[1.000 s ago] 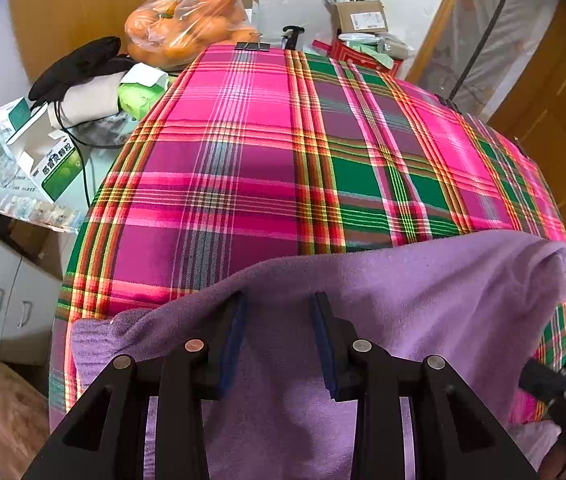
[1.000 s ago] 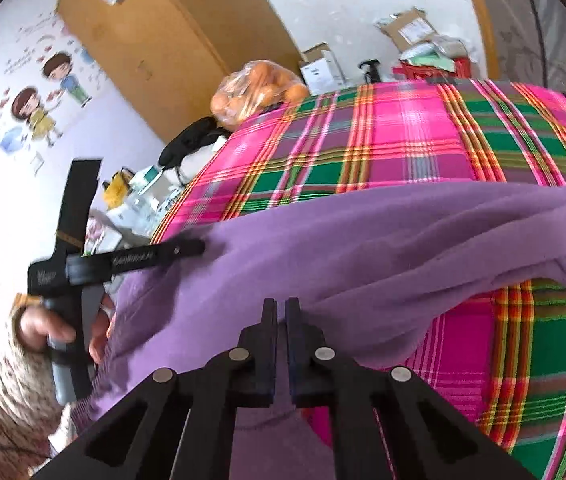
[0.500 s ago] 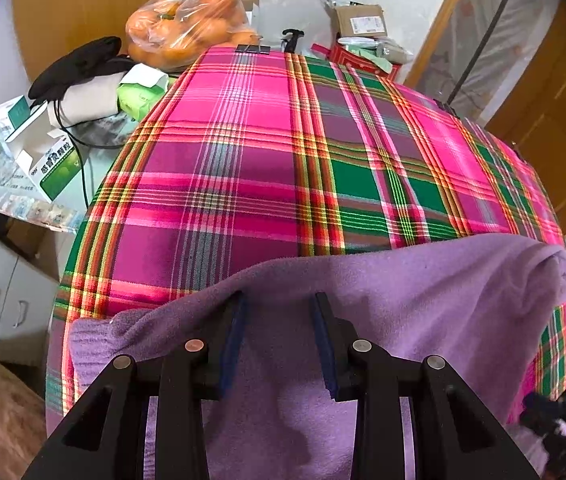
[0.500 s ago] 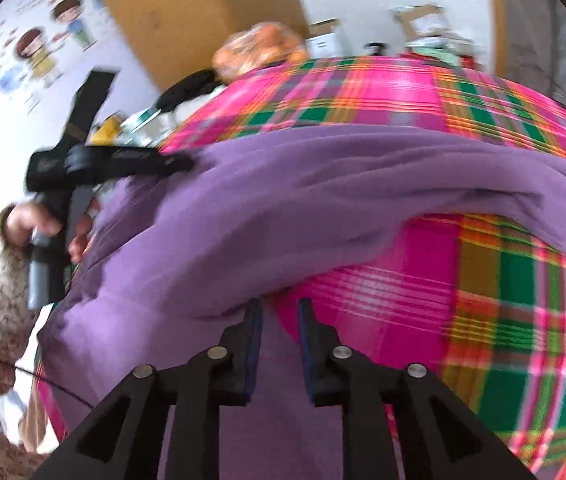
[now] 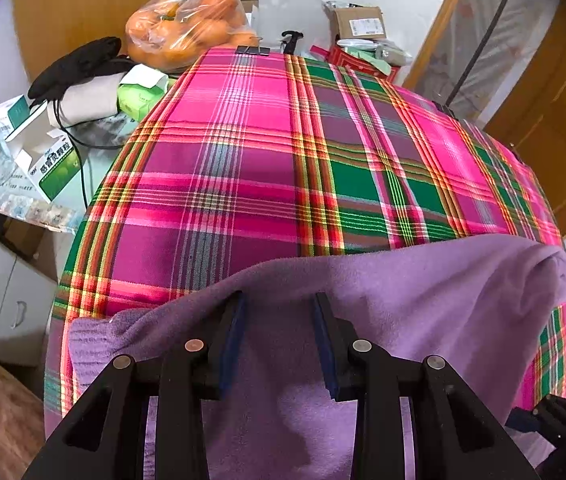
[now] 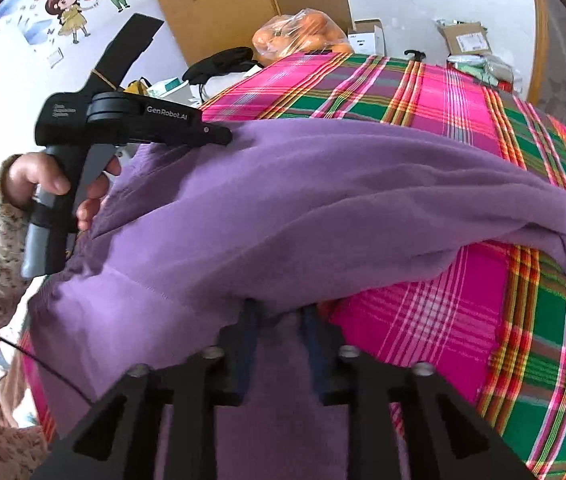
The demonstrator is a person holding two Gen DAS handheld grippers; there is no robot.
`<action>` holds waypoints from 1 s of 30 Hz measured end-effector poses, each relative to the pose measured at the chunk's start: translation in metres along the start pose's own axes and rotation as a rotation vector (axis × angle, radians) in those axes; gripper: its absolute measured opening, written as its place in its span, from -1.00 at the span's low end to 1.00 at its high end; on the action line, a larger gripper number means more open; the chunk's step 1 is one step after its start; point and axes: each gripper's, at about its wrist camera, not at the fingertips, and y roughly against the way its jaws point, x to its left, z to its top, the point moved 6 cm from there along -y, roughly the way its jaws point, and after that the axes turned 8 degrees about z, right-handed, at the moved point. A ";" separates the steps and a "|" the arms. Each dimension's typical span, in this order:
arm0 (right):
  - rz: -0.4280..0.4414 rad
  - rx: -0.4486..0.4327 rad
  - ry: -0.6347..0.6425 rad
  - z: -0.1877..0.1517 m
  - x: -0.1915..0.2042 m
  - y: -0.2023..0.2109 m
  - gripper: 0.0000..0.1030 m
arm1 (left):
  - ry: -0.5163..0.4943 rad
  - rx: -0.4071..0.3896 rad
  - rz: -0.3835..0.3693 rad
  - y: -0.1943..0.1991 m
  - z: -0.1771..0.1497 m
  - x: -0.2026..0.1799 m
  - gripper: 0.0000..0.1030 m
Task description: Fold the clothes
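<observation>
Spreading right gripper (image 6: 279,312), garment (image 6: 323,200) released.

the left wrist view looks forward along the two fingers of the left gripper (image 5: 279,304), from just above and behind them, and it sits very near the purple garment (image 5: 423,300) under the fingers. it faces across the plaid cloth (image 5: 263,168) to the bag of oranges (image 5: 191,28) at the far edge. the right wrist view looks forward along the right gripper (image 6: 279,312) in the same way, low and close over the same garment (image 6: 303,208), but turned more to the left, so the left gripper (image 6: 219,136) appears beyond and left of its fingers. both views share the garment, the plaid cloth (image 6: 443,88), the bag of oranges (image 6: 303,36) and the wooden cabinet (image 6: 219,4).
</observation>
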 end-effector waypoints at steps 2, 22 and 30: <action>0.025 -0.004 -0.023 -0.003 -0.002 0.003 -0.88 | 0.002 0.001 -0.001 0.000 0.000 0.000 -0.33; 0.150 -0.130 -0.140 -0.056 0.037 0.041 -0.91 | -0.014 -0.013 0.012 -0.001 0.001 -0.001 -0.33; 0.152 -0.148 -0.183 -0.053 0.032 0.033 -0.90 | -0.019 -0.009 0.029 -0.001 0.001 -0.003 -0.33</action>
